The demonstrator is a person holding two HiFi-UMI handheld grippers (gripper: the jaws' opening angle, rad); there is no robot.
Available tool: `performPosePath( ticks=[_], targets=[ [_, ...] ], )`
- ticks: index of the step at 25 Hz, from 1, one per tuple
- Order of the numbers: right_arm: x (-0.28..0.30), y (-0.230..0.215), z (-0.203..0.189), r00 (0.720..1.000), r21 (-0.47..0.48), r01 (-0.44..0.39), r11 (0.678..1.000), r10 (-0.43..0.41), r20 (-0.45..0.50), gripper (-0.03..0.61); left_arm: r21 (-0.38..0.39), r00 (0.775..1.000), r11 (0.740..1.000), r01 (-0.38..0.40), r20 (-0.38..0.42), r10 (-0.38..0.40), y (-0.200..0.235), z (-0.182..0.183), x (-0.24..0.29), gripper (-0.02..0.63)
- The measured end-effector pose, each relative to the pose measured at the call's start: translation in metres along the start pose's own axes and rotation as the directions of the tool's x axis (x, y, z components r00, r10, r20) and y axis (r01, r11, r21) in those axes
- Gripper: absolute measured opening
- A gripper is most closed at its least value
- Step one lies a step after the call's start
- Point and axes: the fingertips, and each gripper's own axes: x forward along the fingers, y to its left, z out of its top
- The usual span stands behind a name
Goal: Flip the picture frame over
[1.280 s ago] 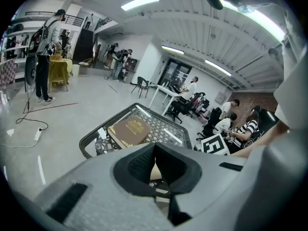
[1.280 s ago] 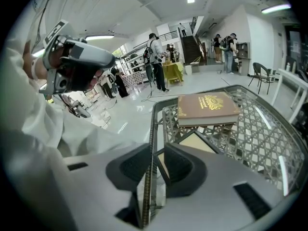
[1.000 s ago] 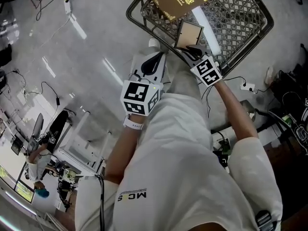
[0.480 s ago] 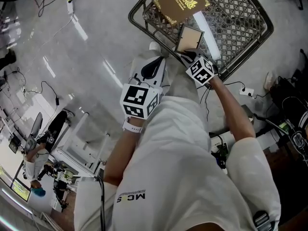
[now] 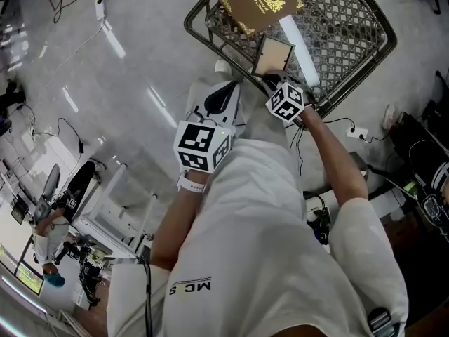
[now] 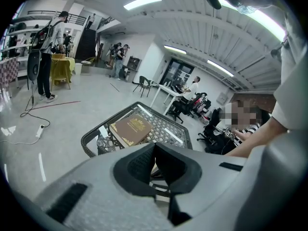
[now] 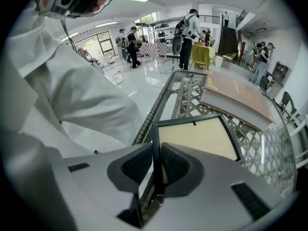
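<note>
The picture frame (image 5: 274, 52) lies back side up, tan board in a dark rim, on the lattice-topped table (image 5: 210, 39) near its front edge. In the right gripper view the picture frame (image 7: 197, 137) fills the middle. My right gripper (image 5: 271, 78) points steeply down at the frame's near edge. Its jaws have just been closing, and the right gripper (image 7: 157, 159) now clamps the frame's dark rim between its pads. My left gripper (image 5: 226, 90) hangs short of the table, beside the person's shoe. Seen from its own camera, the left gripper (image 6: 155, 150) is shut with nothing in it.
A brown book (image 5: 260, 1) with gold print lies on the table behind the frame; the book (image 7: 238, 97) sits just past the frame's far edge. A power strip (image 5: 359, 127) and cables lie on the floor to the right. People and chairs stand further off.
The right gripper has shifted a little left, rolled, and sunk onto the frame's near edge. The left gripper has stayed where it was.
</note>
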Motion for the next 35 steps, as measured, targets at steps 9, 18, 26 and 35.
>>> performPosePath(
  ticks=[9,18,26,35],
  targets=[
    [0.001,0.003,-0.003,0.999,-0.039,0.019,0.999,-0.02,-0.029,0.055,0.009,1.0,1.0,0.005,0.011,-0.005,-0.003,0.007,0.003,0.025],
    [-0.013,-0.004,0.015,0.999,0.086,-0.021,0.996,0.019,0.03,0.054,0.016,1.0,1.0,0.003,0.018,-0.003,0.0,0.015,0.003,0.025],
    [-0.031,-0.016,0.032,0.995,0.214,-0.045,0.976,0.025,0.096,0.054,0.025,1.0,1.0,0.007,0.021,-0.007,0.001,0.022,0.005,0.025],
    [-0.045,-0.016,0.039,0.986,0.324,-0.081,0.943,0.029,0.163,0.055,0.038,0.999,0.999,0.016,0.03,-0.017,-0.003,0.028,0.007,0.025]
  ],
)
